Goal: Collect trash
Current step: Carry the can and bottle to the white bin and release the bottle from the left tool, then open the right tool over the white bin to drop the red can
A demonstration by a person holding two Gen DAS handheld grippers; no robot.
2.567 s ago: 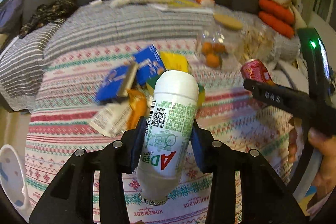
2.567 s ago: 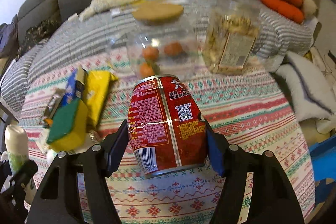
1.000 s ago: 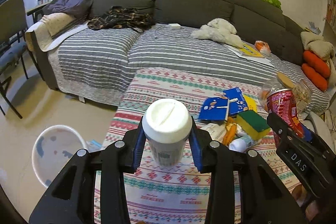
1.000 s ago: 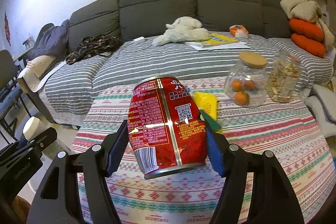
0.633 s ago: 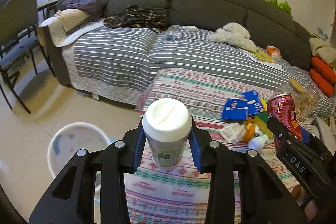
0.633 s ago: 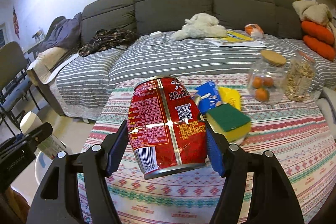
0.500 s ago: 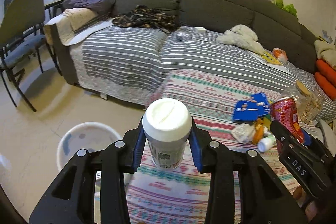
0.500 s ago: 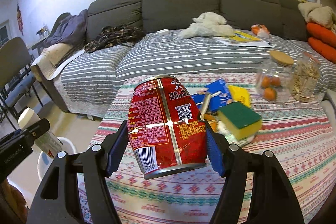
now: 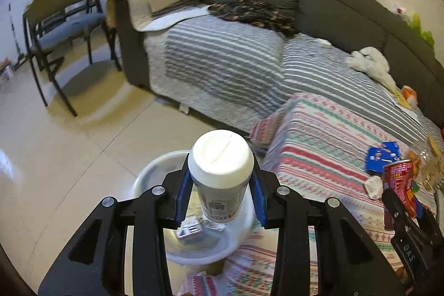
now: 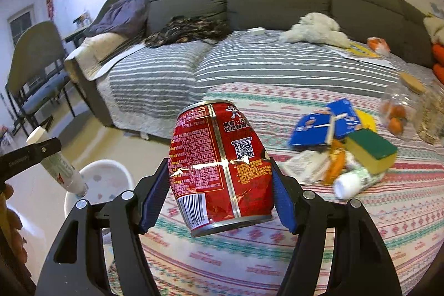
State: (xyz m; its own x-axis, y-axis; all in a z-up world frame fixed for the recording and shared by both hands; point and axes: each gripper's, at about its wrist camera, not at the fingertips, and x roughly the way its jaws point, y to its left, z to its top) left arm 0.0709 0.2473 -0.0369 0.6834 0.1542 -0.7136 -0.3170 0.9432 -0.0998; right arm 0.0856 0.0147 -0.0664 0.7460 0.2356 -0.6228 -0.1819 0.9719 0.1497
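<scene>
My left gripper (image 9: 220,199) is shut on a white drink bottle (image 9: 220,171) and holds it right above the white trash bin (image 9: 211,248) on the floor beside the table. A small carton (image 9: 188,230) lies in the bin. My right gripper (image 10: 220,179) is shut on a dented red can (image 10: 219,165) above the patterned tablecloth (image 10: 277,254). In the right wrist view the bottle (image 10: 57,162) and the bin (image 10: 102,182) show at the left. Loose trash lies on the table: blue wrappers (image 10: 324,124), an orange wrapper (image 10: 333,160), a small white bottle (image 10: 356,181).
A green and yellow sponge (image 10: 370,150) lies on the trash pile. A glass jar with oranges (image 10: 396,110) stands at the table's right. A grey sofa (image 10: 277,4) with striped covers runs behind the table. Chairs (image 9: 63,18) stand at the left on the tiled floor.
Both grippers have swung left, away from the table's middle. My left gripper has carried the bottle from over the table's edge to above the bin. The can stays gripped.
</scene>
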